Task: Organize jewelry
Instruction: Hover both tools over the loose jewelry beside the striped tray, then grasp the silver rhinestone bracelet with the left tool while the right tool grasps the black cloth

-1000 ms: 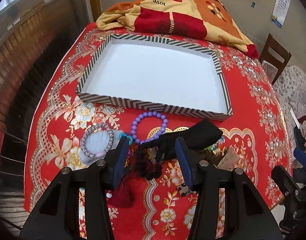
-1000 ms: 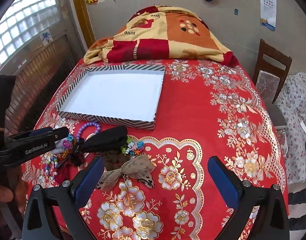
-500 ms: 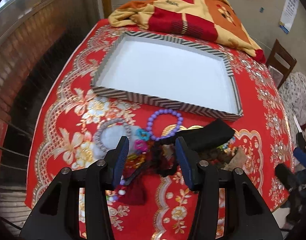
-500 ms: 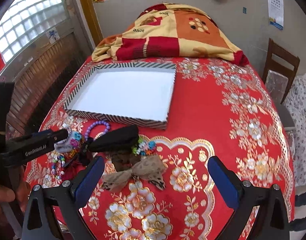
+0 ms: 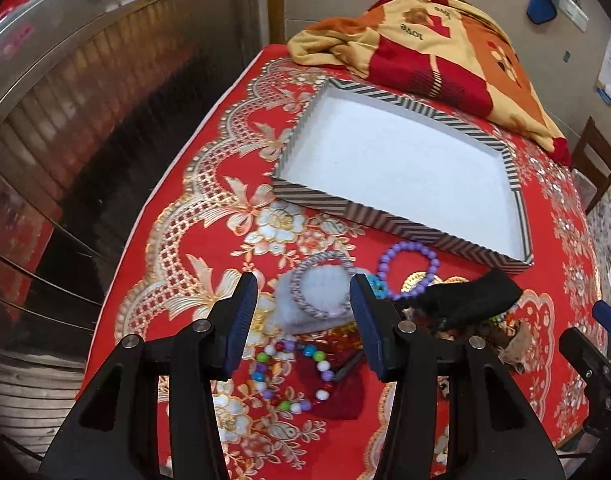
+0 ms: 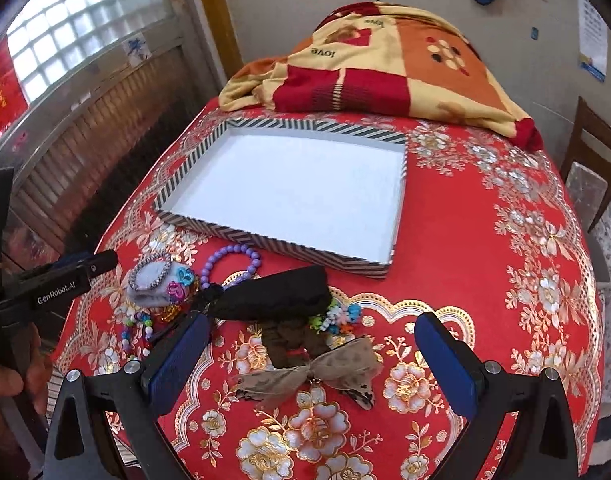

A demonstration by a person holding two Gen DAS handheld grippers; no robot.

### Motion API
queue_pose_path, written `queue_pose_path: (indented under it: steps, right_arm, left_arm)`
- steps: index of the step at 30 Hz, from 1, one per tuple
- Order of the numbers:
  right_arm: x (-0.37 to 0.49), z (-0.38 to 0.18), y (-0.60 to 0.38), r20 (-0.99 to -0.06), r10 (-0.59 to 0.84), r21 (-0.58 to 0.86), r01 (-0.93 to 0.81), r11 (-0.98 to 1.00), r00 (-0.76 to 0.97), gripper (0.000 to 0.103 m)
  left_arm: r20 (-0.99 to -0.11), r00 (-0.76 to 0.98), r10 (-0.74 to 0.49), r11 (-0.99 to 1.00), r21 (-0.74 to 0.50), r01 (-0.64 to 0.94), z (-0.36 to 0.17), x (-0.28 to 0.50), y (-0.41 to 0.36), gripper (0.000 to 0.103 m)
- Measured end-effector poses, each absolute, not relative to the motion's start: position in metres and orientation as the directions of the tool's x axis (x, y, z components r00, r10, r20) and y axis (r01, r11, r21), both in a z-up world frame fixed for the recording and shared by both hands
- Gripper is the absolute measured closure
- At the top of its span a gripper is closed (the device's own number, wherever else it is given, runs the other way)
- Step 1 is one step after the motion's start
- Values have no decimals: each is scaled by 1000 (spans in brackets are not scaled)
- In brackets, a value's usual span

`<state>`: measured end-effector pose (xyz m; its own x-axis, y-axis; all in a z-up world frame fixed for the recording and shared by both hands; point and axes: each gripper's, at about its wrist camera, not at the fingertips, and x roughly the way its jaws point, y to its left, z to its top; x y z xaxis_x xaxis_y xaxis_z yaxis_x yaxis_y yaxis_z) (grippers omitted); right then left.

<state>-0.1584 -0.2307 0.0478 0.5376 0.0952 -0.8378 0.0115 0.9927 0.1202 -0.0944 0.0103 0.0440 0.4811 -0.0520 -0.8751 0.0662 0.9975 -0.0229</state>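
Left tongs (image 5: 301, 316) gaping wide with the silver bracelet on its grey cushion (image 5: 319, 296) framed between them, right tongs (image 6: 309, 354) spread wide over the mesh bow (image 6: 309, 374), jewelry heap just ahead, striped tray (image 6: 265, 236) sitting farther out on the surface.

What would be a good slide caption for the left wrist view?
Open left gripper hovers over a silver bracelet beside the empty striped tray.

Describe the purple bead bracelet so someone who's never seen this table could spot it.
Start at the striped tray on the red tablecloth. Just in front of its near wall lies the purple bead bracelet, beside a black pouch. It's the only single-colour open ring of round beads.
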Motion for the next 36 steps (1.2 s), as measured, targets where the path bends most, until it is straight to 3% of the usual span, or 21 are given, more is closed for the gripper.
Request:
queue_pose_path:
  steps: [19, 26, 30, 36]
  right_arm:
    - [-148, 35, -228, -853, 108, 122, -6, 992, 511, 1]
    - [-146, 23, -232, -863, 128, 146, -1, 989, 489, 1]
    - [-143, 22, -233, -861, 130, 145, -7, 989, 492, 1]
    - [-131, 10, -244, -871, 156, 189, 25, 982, 466, 10]
  left_arm:
    - [-899, 436, -33, 999, -27, 19, 28, -93, 38, 55]
    - [-918, 372, -135, 987, -156, -27, 18, -83, 71, 54]
    - [-923, 340, -182, 980, -198, -12, 12, -78, 70, 45]
    - [-922, 285, -262, 963, -270, 11, 3, -57, 56, 45]
